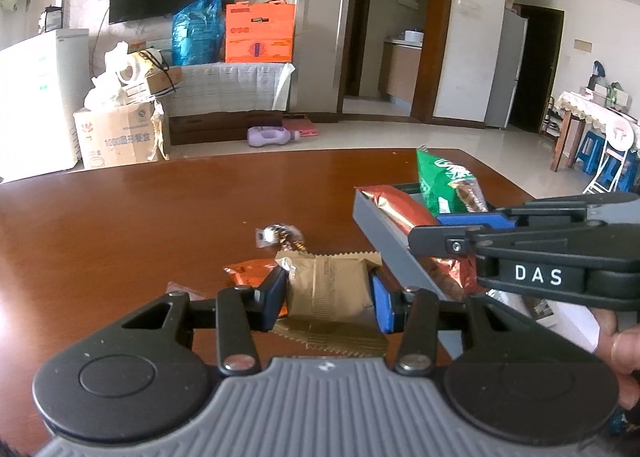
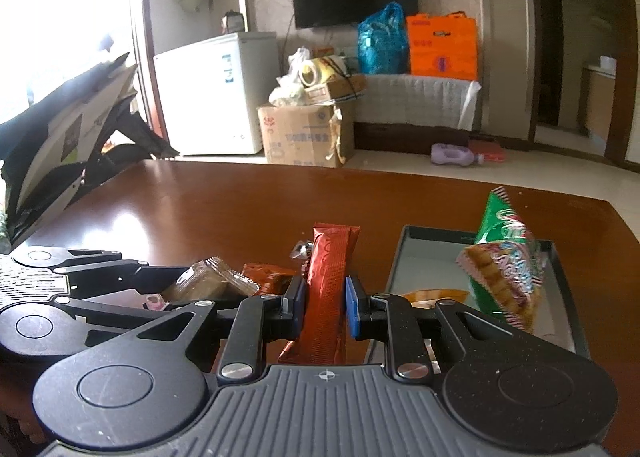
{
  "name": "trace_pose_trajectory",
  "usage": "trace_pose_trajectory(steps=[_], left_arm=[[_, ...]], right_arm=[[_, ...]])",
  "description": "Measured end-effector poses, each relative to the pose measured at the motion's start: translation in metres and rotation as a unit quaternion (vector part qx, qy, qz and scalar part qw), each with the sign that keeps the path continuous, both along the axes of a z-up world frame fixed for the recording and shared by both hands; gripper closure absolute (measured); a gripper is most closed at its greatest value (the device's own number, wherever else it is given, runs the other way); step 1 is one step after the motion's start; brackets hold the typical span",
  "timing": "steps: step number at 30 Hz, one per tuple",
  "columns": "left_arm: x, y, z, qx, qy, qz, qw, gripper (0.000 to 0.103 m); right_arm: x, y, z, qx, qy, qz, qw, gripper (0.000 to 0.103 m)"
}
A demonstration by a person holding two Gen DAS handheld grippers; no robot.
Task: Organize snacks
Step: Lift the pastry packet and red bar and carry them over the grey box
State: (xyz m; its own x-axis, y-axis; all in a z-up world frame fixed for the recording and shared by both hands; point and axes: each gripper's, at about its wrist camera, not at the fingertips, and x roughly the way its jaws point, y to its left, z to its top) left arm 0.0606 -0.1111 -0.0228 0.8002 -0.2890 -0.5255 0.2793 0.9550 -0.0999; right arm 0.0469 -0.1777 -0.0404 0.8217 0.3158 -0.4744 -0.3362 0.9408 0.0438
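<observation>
My left gripper [image 1: 330, 295] is shut on a gold snack packet [image 1: 328, 287], held just above the brown table [image 1: 120, 217]. My right gripper [image 2: 326, 305] is shut on a long red stick packet [image 2: 330, 277] that stands upright between its blue pads. In the left wrist view that red packet [image 1: 400, 205] hangs over the near left rim of a grey tray [image 1: 380, 235]. Inside the tray [image 2: 560, 277] a green snack bag [image 2: 508, 269] leans upright, with a yellow-orange packet [image 2: 434, 294] lying beside it.
On the table left of the tray lie an orange packet [image 1: 248, 271], a small silver-wrapped candy [image 1: 280, 235] and a pink wrapper [image 1: 178, 289]. A black folded stand [image 2: 60, 145] rises at the table's far left. A person's fingers [image 1: 624, 353] show at the right edge.
</observation>
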Motion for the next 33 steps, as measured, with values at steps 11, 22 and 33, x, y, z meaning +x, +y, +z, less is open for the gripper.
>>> trace_pose_trajectory(steps=[11, 22, 33], left_arm=[[0.004, -0.030, 0.003, -0.006, -0.004, -0.025, 0.9997, 0.059], [0.006, -0.061, 0.003, -0.008, -0.005, -0.057, 0.9983, 0.059], [0.010, -0.079, 0.002, -0.008, -0.002, -0.075, 0.9971, 0.059]], right_arm=[[-0.010, -0.031, 0.007, 0.003, -0.014, -0.025, 1.000, 0.080], [-0.020, -0.069, 0.006, 0.005, -0.016, -0.056, 0.998, 0.080], [-0.023, -0.083, 0.004, 0.004, -0.015, -0.068, 0.998, 0.080]])
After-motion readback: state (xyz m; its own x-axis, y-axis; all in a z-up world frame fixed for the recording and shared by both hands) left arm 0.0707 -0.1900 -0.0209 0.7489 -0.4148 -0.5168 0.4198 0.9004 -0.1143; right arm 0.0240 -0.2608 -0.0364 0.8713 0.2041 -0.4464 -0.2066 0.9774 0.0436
